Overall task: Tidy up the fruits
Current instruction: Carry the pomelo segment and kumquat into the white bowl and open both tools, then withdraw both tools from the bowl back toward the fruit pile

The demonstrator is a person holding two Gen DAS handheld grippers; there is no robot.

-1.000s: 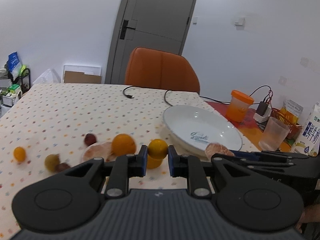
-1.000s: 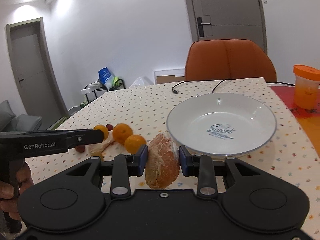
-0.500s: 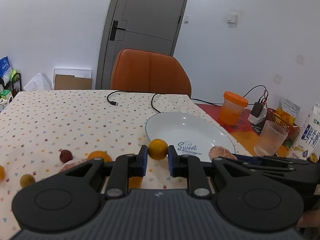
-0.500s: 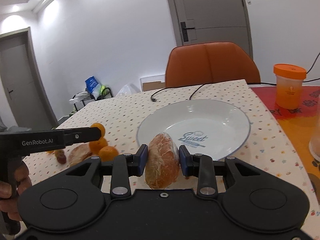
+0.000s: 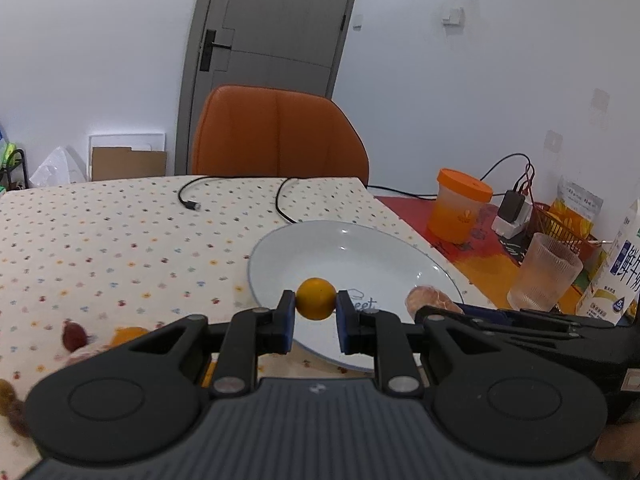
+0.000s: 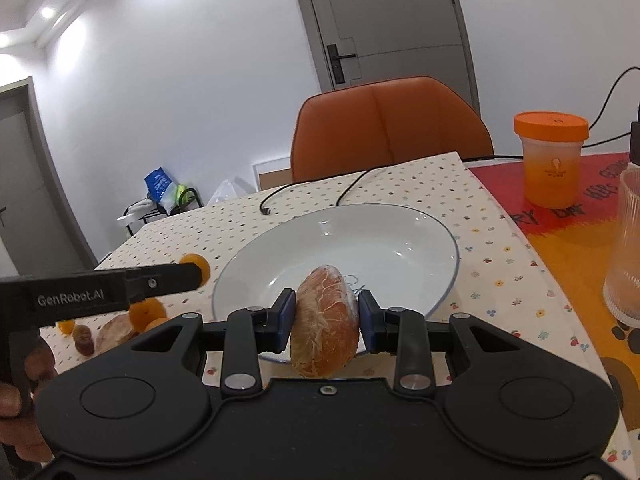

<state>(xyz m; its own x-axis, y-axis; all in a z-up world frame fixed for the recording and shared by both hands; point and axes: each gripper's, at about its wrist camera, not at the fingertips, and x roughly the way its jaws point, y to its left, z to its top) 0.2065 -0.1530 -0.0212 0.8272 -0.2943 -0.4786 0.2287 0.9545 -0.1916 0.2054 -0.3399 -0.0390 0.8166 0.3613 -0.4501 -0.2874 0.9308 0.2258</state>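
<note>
My left gripper (image 5: 316, 312) is shut on a small orange fruit (image 5: 316, 298) and holds it over the near rim of the white plate (image 5: 352, 248). My right gripper (image 6: 325, 318) is shut on a peeled, wrapped citrus piece (image 6: 325, 328) and holds it over the plate's near edge (image 6: 340, 248). In the right wrist view the left gripper (image 6: 192, 274) reaches in from the left with the orange fruit (image 6: 196, 264). In the left wrist view the right gripper's citrus piece (image 5: 430, 304) shows at the plate's right side.
Loose fruits lie on the dotted tablecloth left of the plate: oranges (image 6: 148, 312), a dark red fruit (image 5: 74, 336), another peeled piece (image 6: 116, 330). An orange-lidded cup (image 5: 460, 208), a ribbed glass (image 5: 544, 272), a milk carton (image 5: 616, 272) and cables (image 5: 192, 200) stand right and behind. An orange chair (image 5: 276, 136) is beyond the table.
Both grippers have moved forward and right with their fruit, from beside the loose fruits to over the plate's near rim. The plate now looks closer in both views.
</note>
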